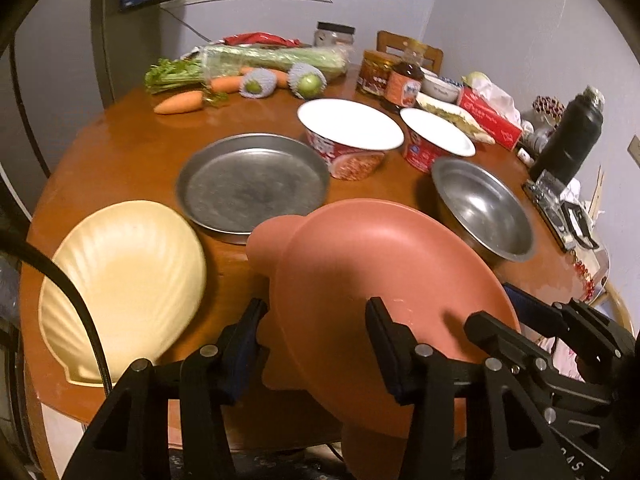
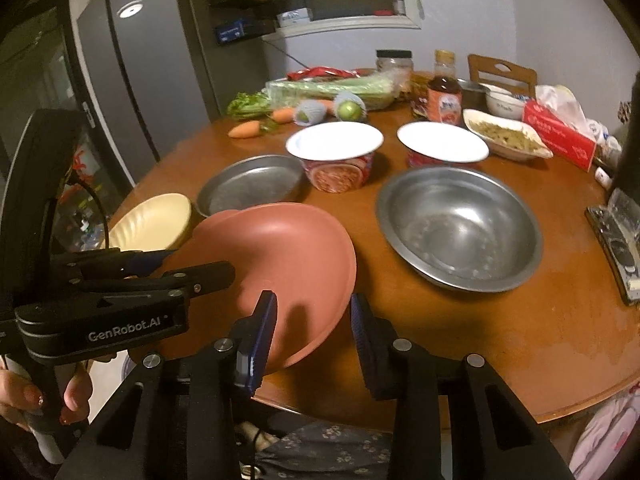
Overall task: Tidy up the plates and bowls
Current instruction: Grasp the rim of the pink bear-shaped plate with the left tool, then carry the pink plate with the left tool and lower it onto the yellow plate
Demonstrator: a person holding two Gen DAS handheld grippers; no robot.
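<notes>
A pink plate is tilted above the table's near edge, gripped from two sides. My left gripper straddles its near rim, one finger under and one over. My right gripper straddles the rim on the other side; the plate also shows in the right wrist view. The right gripper's fingers show at the plate's right edge in the left view. A cream shell-shaped plate lies left. A flat steel pan and a steel bowl rest on the table.
Two red instant-noodle cups with white lids stand behind the pan and bowl. Carrots, celery, netted fruit, jars, a tissue box and a food dish crowd the round wooden table's far side. A black bottle stands right.
</notes>
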